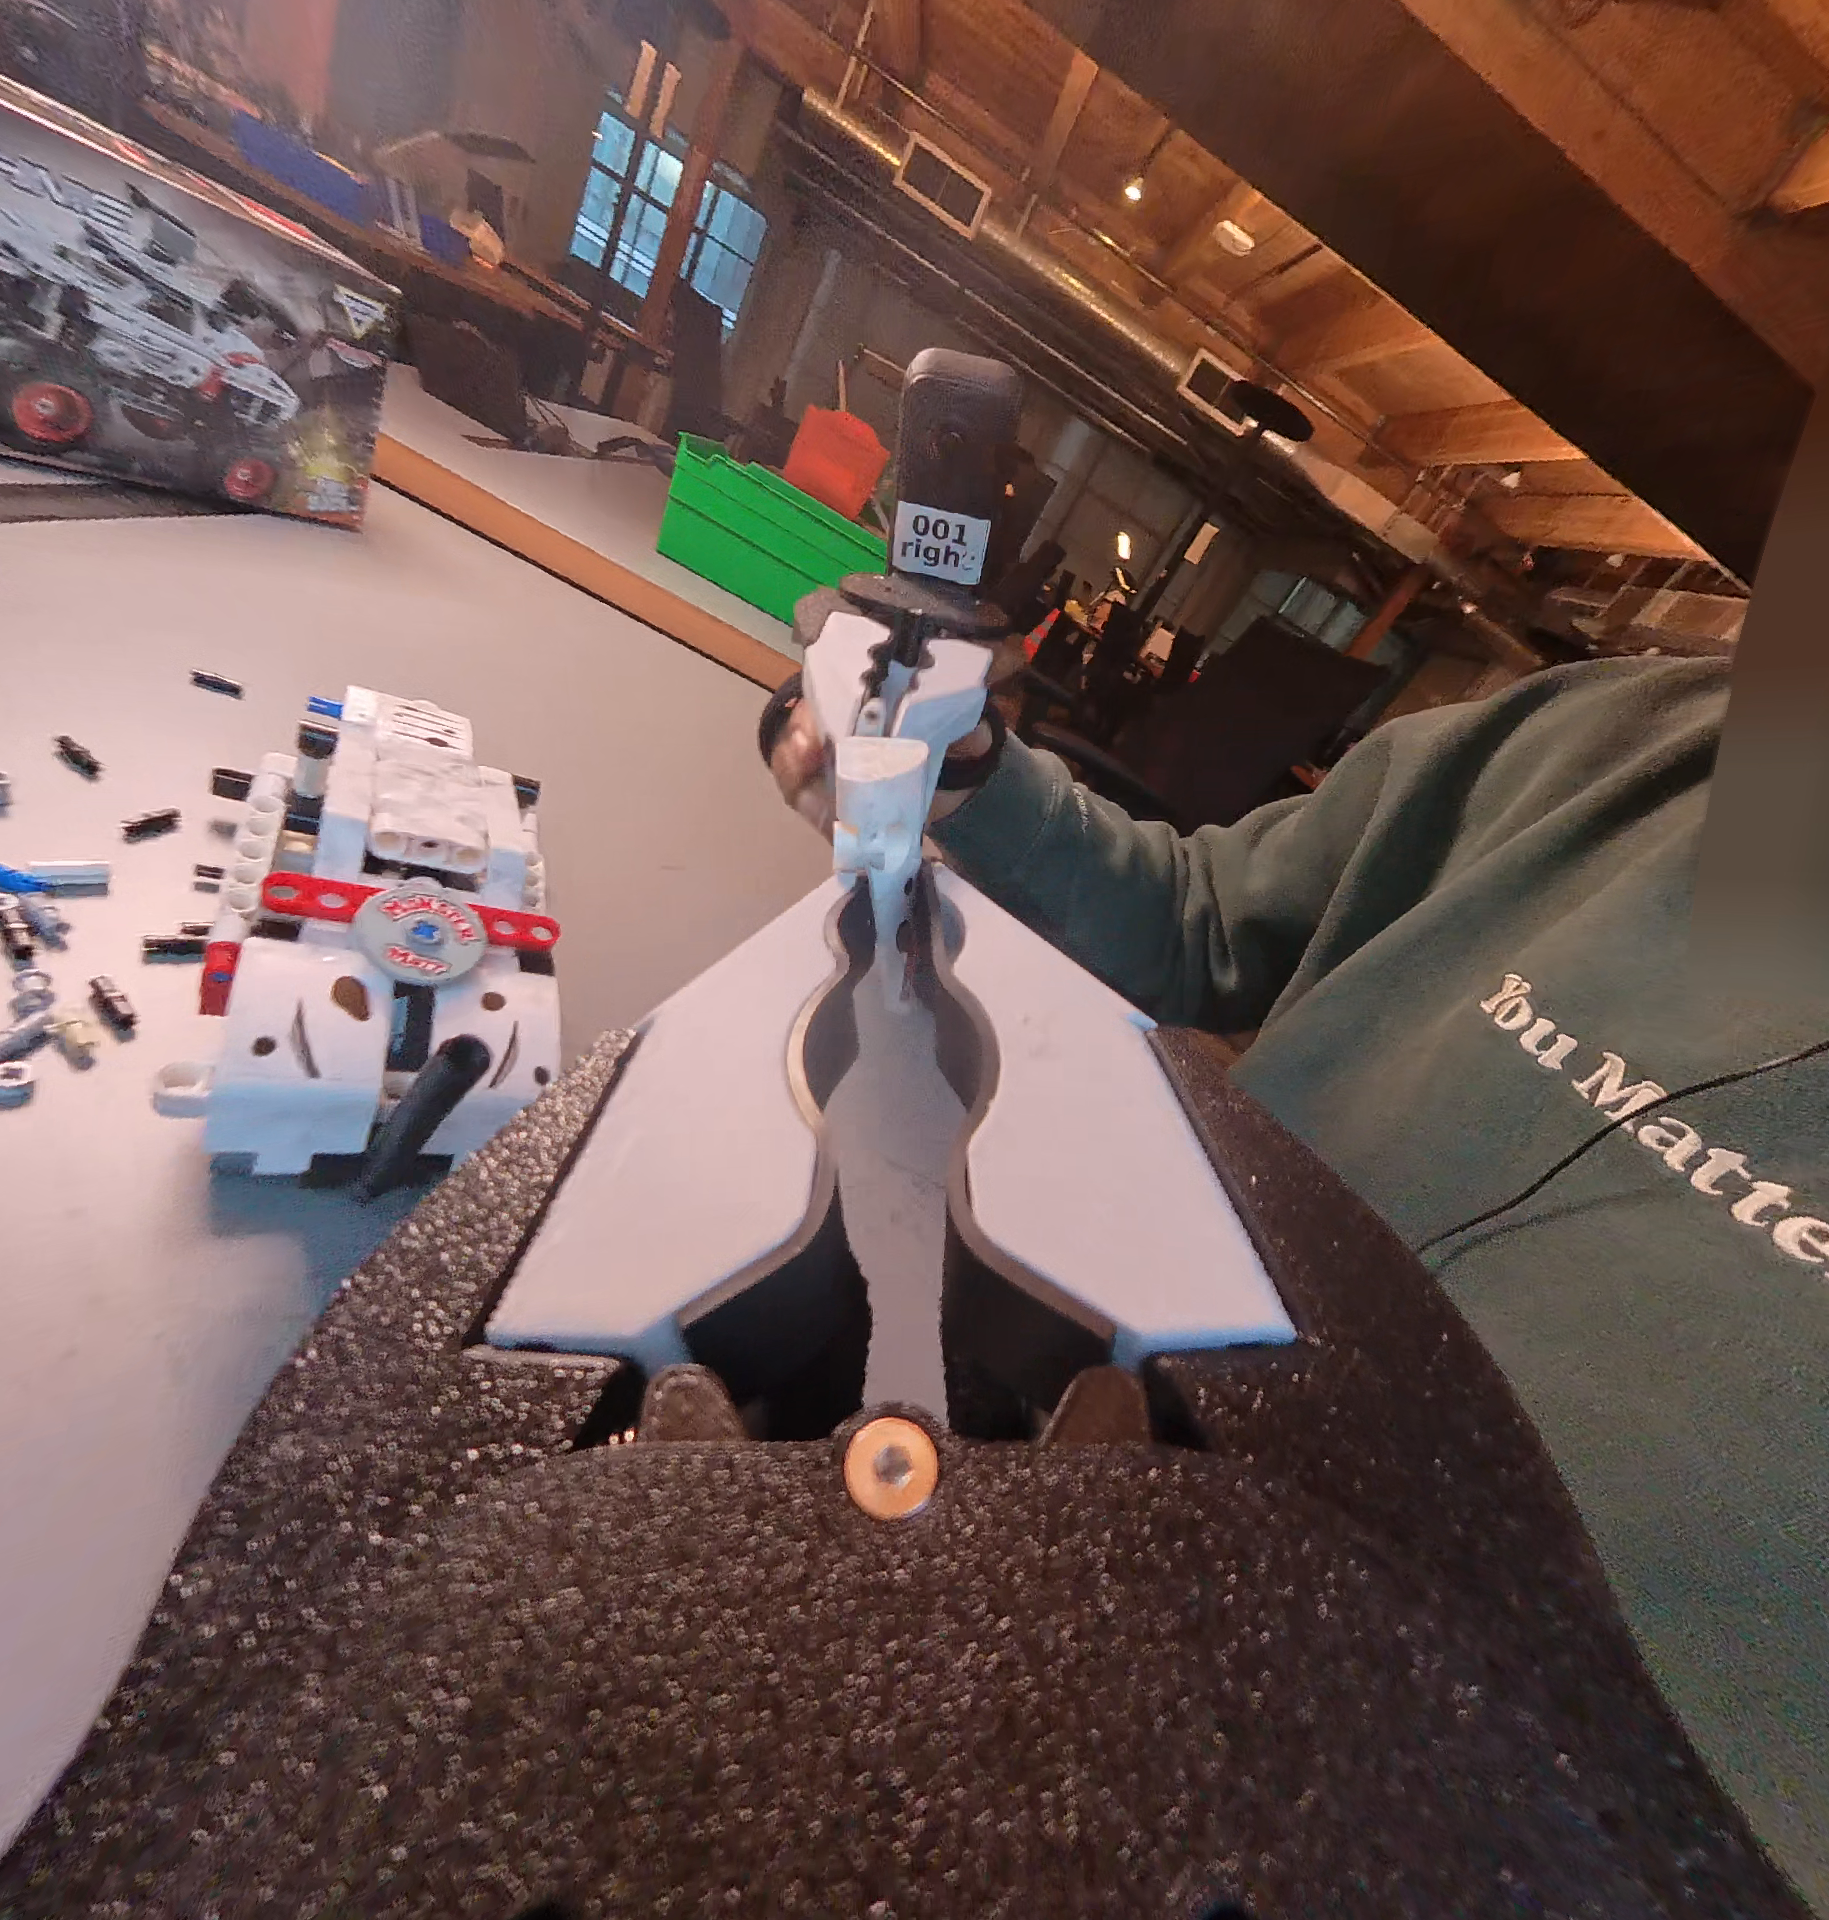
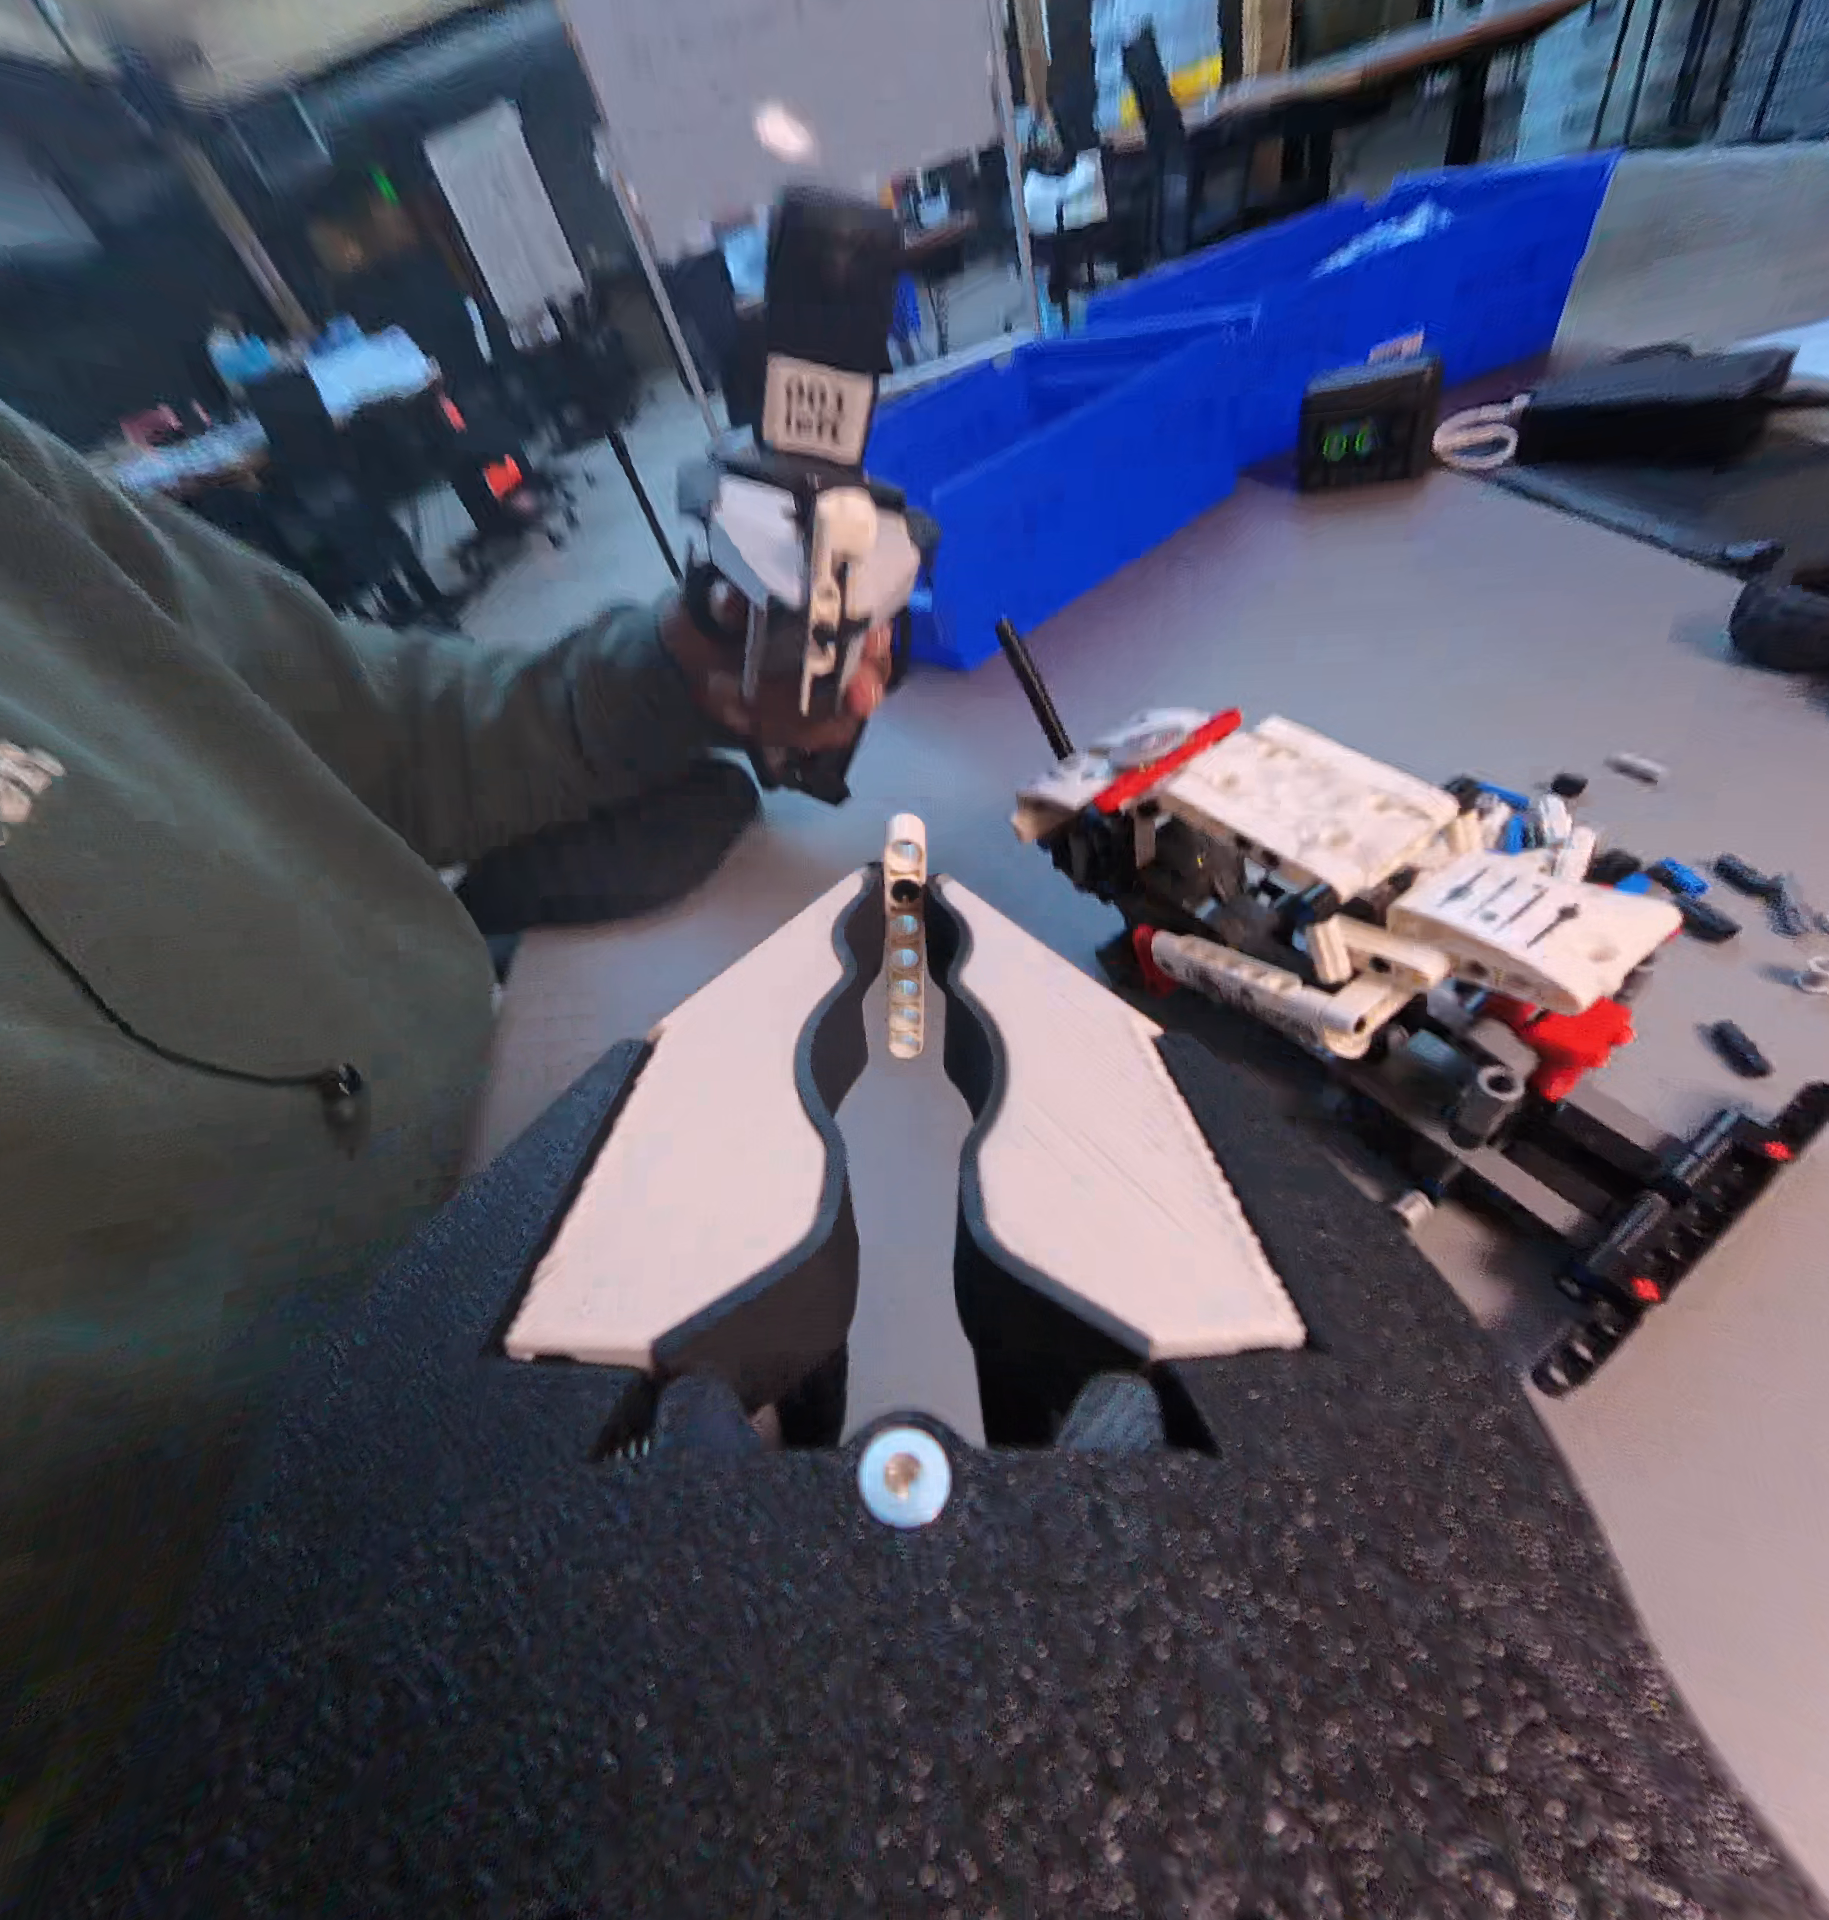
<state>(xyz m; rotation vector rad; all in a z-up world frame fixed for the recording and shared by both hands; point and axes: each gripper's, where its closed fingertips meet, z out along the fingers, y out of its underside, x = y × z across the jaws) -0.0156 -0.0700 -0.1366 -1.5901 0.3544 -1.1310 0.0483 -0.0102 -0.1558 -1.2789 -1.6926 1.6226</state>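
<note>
Jaws of both grippers (image 1: 894, 894) (image 2: 905, 883) each clamped on white beams (image 2: 904, 940), half-built truck (image 2: 1336, 894) beside.

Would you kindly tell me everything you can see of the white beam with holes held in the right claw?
The white beam is a slim, straight plastic-looking building-set piece with a row of round holes along its face and rounded ends. It is pinched near the tips of the right claw, lying along the fingers. Its far end pokes out beyond the tips; its near end lies in the gap between them. It is held in the air above the grey table, apart from the toy truck.
</note>
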